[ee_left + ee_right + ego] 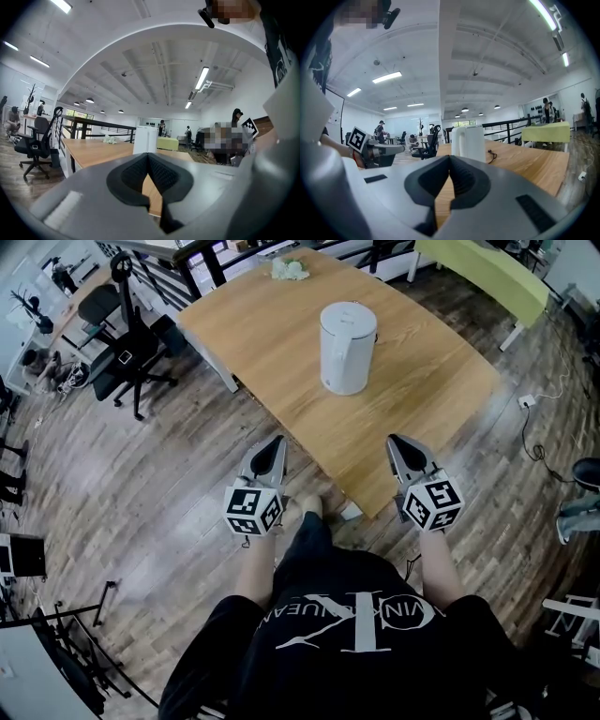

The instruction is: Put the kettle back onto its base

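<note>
Standing at the near corner of the surface [281, 343], a person holds both tools level, aimed at the kettle [348, 346] and well short of it. The left tool [277, 442] is closed with its pads meeting and nothing between them. The right tool [397, 441] is closed the same way and also grips nothing. The white kettle stands upright near the middle of the surface, lid on, touched by neither tool. In the right gripper view its handle faces the camera and a dark cord [491, 155] lies on the wood just beside it. Whether the base is already under the kettle cannot be told from these views.

Judged from this, the task is at one of its ends: either the approach has yet to begin or the kettle is already seated. If it is to be moved, the next step calls for a tool to open, travel forward over the wood and close on the handle.

The surface's corner points at the person, between the two tools. The left tool hangs over the floor [187, 474], just beside the left edge, and the right tool's tip sits just inside the near right edge. Bare wood lies between tools and kettle, leaving open room to reach. A chair [127, 352] stands well apart on the left.
</note>
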Demonstrator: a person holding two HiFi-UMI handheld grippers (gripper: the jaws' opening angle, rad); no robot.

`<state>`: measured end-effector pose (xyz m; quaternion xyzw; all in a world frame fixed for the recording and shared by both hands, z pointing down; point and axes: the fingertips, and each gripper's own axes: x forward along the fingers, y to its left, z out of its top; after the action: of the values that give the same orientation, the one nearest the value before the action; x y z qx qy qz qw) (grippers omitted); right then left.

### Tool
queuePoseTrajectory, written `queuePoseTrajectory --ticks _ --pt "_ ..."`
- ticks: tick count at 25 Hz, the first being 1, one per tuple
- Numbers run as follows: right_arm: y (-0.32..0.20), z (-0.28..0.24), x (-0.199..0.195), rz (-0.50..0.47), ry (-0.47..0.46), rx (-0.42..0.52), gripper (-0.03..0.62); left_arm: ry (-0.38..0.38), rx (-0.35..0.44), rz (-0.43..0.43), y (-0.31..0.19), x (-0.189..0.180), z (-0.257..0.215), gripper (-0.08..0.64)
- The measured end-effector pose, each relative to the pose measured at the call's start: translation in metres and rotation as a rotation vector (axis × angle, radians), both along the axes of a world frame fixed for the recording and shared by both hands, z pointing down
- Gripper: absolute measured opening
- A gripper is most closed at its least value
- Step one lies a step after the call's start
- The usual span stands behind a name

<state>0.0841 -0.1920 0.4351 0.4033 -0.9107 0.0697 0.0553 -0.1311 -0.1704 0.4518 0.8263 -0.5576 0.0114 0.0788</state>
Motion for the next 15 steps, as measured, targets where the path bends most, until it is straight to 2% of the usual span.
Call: queuePoseTrajectory --ticks 15 --pt "0.028 -0.004 0.001 0.011 -0.008 0.022 0.014 0.004 0.019 -0.016 0.034 -0.004 -0.001 0.002"
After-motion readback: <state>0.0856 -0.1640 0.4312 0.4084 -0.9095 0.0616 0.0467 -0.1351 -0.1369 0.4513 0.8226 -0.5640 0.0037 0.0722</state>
